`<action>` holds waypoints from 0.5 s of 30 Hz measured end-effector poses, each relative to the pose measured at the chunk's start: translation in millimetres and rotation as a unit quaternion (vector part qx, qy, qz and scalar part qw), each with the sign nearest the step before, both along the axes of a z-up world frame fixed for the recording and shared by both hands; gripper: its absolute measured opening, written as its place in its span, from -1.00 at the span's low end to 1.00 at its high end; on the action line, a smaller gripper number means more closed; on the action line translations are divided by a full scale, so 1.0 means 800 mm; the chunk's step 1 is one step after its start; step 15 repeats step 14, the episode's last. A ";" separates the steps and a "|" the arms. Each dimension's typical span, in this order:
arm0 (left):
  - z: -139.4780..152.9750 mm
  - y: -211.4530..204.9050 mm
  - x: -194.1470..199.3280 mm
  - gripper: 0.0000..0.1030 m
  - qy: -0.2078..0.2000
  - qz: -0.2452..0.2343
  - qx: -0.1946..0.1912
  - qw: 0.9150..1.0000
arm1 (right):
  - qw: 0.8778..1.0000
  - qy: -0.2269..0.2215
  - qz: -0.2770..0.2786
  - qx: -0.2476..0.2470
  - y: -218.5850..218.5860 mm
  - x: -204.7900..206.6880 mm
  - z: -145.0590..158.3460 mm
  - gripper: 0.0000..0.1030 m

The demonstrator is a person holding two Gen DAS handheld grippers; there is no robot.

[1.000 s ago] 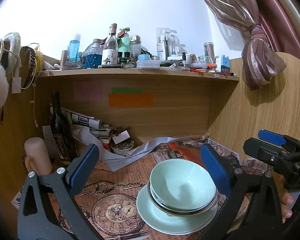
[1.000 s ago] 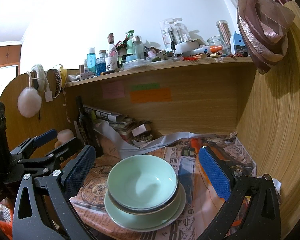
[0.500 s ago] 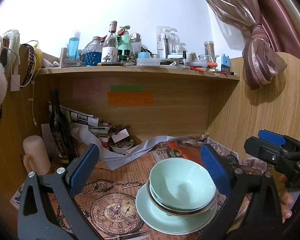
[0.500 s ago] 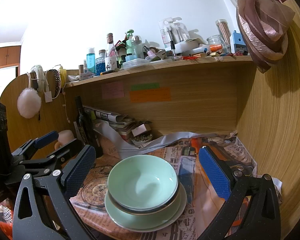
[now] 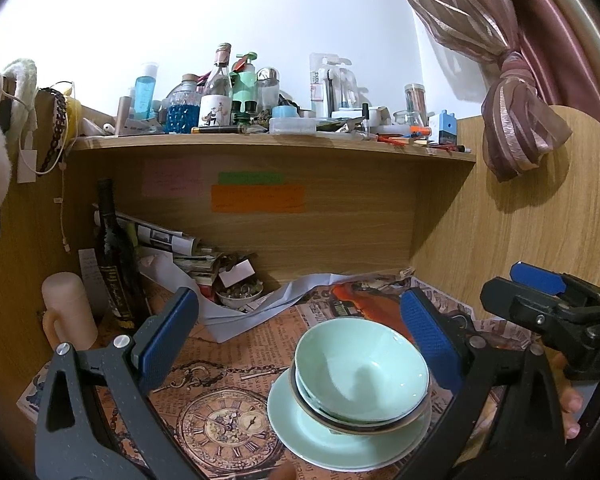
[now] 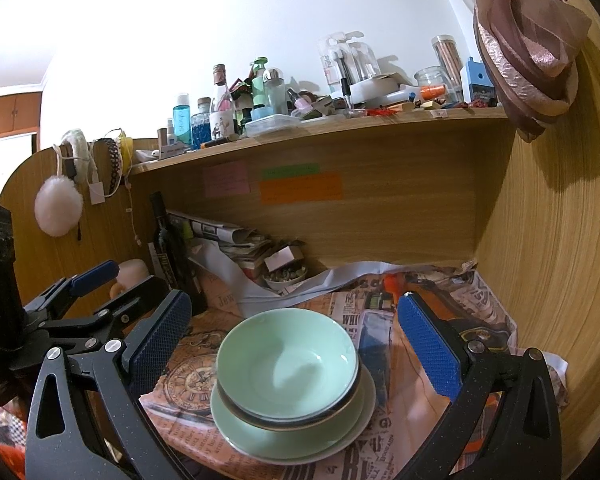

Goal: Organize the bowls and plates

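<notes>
Nothing moved, bowls [image 5: 360, 364] between left gripper [image 5: 296, 338] pads

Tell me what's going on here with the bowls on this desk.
A person holds a gripper in each hand over a cluttered desk covered in newspaper. The green bowls sit nested on a green plate. Both the left gripper and the right gripper are open and hover around the stack, holding nothing. The right gripper's fingers flank the bowls without touching them.
</notes>
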State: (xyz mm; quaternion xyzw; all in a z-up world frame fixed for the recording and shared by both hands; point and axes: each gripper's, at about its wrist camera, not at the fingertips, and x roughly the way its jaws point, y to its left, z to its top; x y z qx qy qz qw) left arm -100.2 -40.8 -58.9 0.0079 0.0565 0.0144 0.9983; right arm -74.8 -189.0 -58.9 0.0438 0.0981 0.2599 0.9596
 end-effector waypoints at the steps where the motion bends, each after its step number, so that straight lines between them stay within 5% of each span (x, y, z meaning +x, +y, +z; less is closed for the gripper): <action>1: 0.000 0.000 0.001 1.00 0.001 0.000 -0.001 1.000 | 1.000 0.000 0.000 0.000 0.000 0.000 0.000 1.00; 15: 0.000 0.006 0.009 1.00 0.012 -0.006 -0.013 1.000 | 1.000 0.011 -0.006 -0.001 0.007 0.004 -0.006 1.00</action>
